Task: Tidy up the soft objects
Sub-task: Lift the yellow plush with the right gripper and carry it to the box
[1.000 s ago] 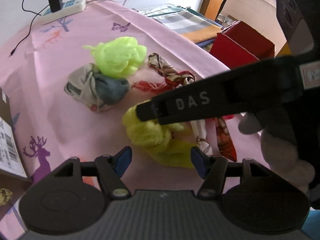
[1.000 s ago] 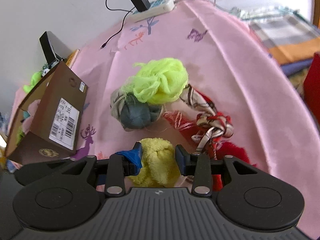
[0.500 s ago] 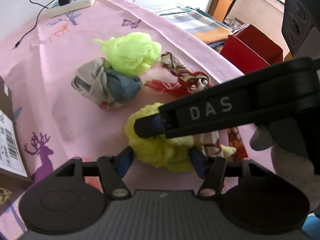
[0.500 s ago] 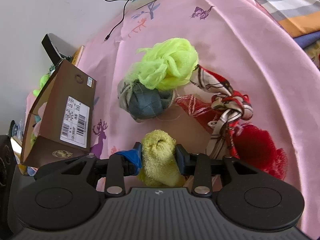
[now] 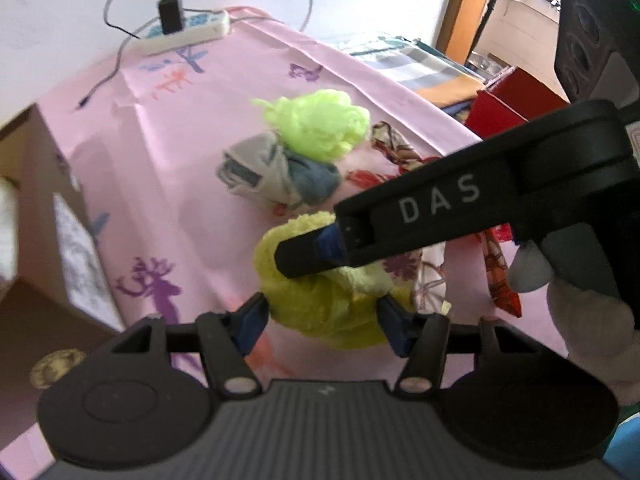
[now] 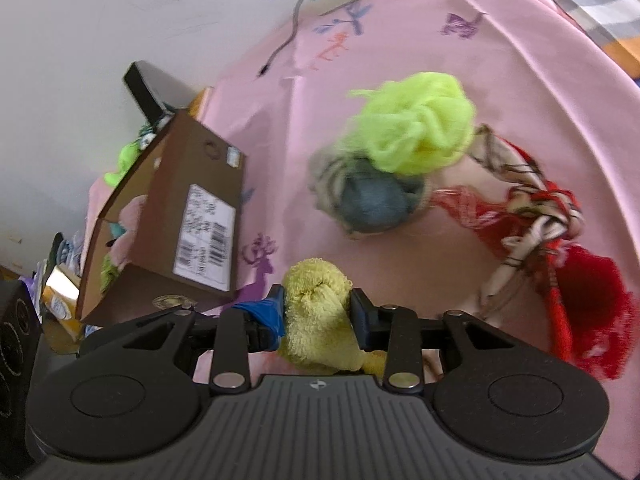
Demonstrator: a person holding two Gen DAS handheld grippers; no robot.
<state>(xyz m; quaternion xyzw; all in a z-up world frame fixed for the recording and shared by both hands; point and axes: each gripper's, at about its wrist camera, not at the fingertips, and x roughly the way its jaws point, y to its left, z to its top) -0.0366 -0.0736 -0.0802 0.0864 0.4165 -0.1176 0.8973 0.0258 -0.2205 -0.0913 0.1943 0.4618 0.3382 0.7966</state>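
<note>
A yellow terry towel [image 5: 316, 312] is bunched between the blue pads of my left gripper [image 5: 322, 322], and both pads press on it. My right gripper [image 5: 316, 254] reaches in from the right and pinches the same towel [image 6: 316, 320] at its other end. The jaws of the right gripper [image 6: 318, 312] are closing, with the towel squeezed between them. On the pink cloth beyond lie a neon green mesh pouf [image 5: 316, 128] [image 6: 420, 128], a grey-blue cloth bundle [image 5: 280, 176] [image 6: 368, 200], a knotted red patterned scarf [image 6: 540, 208] and a red mesh pouf [image 6: 592, 292].
An open brown cardboard box [image 6: 192, 208] [image 5: 40, 240] with soft items inside stands at the left. A power strip [image 5: 184, 36] with a plugged charger lies at the table's far edge. A red box [image 5: 516, 100] and folded fabric sit off the right side.
The towel has come between the left fingers, which now press on it. Both grippers have shifted left toward the brown box, and the right jaws have narrowed on the towel.
</note>
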